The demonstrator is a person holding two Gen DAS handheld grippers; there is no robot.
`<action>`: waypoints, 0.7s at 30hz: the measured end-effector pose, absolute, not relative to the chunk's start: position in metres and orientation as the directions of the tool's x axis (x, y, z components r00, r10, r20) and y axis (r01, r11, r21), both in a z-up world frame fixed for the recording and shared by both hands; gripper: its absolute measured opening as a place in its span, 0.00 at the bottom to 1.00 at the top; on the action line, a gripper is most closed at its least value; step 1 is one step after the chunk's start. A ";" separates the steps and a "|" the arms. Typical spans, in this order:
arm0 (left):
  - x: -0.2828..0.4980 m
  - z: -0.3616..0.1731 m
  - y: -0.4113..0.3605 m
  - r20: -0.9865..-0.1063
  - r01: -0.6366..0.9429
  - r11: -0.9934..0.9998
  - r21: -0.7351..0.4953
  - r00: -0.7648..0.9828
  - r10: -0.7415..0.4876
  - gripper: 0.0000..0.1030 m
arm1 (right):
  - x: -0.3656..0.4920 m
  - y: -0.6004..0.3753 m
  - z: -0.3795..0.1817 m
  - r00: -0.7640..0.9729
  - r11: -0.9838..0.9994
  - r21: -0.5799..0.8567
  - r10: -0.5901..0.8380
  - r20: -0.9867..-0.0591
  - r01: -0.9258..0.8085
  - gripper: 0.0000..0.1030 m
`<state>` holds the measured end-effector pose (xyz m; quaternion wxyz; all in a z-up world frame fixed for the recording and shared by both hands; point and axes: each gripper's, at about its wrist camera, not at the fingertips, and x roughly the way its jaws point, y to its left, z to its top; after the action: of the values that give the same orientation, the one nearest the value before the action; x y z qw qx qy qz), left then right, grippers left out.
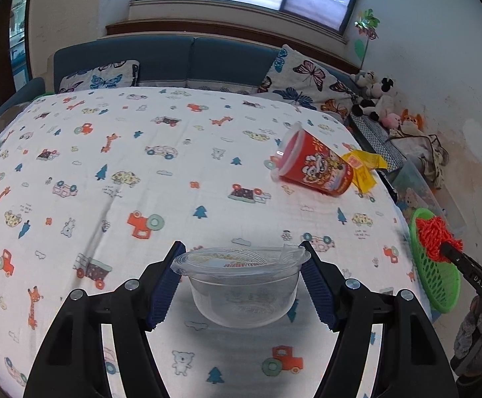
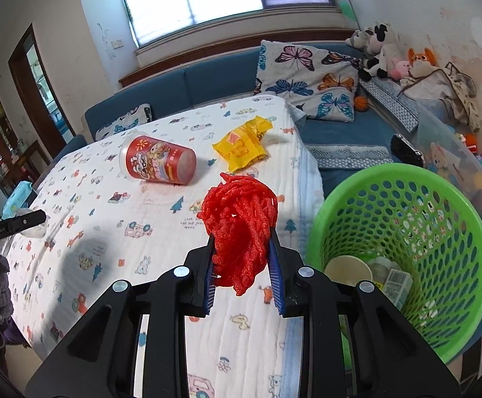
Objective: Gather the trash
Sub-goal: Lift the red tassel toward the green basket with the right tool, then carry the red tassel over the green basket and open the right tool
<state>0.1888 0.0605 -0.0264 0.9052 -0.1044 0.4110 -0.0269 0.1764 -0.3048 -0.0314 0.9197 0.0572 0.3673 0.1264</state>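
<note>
Cartoon-printed cloth covered the desk (image 1: 108, 152), with a blue sofa (image 2: 227, 76) behind. Left gripper (image 1: 241, 285) fingers clamped a clear plastic bowl (image 1: 242, 293) above the near edge. Right gripper (image 2: 242, 265) fingers pinched red netting (image 2: 239, 229) beside the green basket (image 2: 456, 232). A red cup (image 2: 161, 162) lay tipped over, near a yellow wrapper (image 2: 242, 146).

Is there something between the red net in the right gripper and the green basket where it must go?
Nothing visible. The red net hangs clamped in the right gripper, and the green basket stands open-topped just beside it.
</note>
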 end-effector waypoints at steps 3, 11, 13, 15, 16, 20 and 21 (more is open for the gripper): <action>0.189 -0.024 0.051 -0.736 -0.020 0.978 -0.206 0.662 -0.142 0.65 | 0.172 -0.308 -0.031 0.702 0.964 0.189 0.266 -0.661 -0.187 0.27; 0.194 -0.018 0.024 -0.732 0.031 0.981 -0.191 0.662 -0.163 0.65 | 0.165 -0.319 -0.031 0.706 0.971 0.175 0.240 -0.666 -0.165 0.27; 0.195 -0.017 0.017 -0.731 0.043 0.981 -0.191 0.661 -0.171 0.65 | 0.164 -0.322 -0.031 0.705 0.972 0.171 0.233 -0.670 -0.158 0.27; 0.196 -0.016 0.010 -0.730 0.055 0.980 -0.193 0.659 -0.181 0.65 | 0.163 -0.325 -0.031 0.707 0.975 0.165 0.223 -0.671 -0.151 0.27; 0.197 -0.016 0.007 -0.730 0.059 0.979 -0.194 0.658 -0.184 0.65 | 0.162 -0.327 -0.031 0.709 0.976 0.162 0.218 -0.671 -0.146 0.27; 0.199 -0.017 -0.006 -0.731 0.080 0.978 -0.194 0.653 -0.199 0.65 | 0.159 -0.336 -0.031 0.713 0.978 0.165 0.208 -0.670 -0.129 0.28; 0.199 -0.017 -0.008 -0.732 0.084 0.977 -0.196 0.651 -0.203 0.65 | 0.159 -0.337 -0.031 0.714 0.978 0.164 0.204 -0.669 -0.126 0.28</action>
<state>0.1994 -0.0082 -0.0166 0.9056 -0.0724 0.4103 -0.0791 0.1587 -0.3371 -0.0312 0.9243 0.0530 0.3672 0.0893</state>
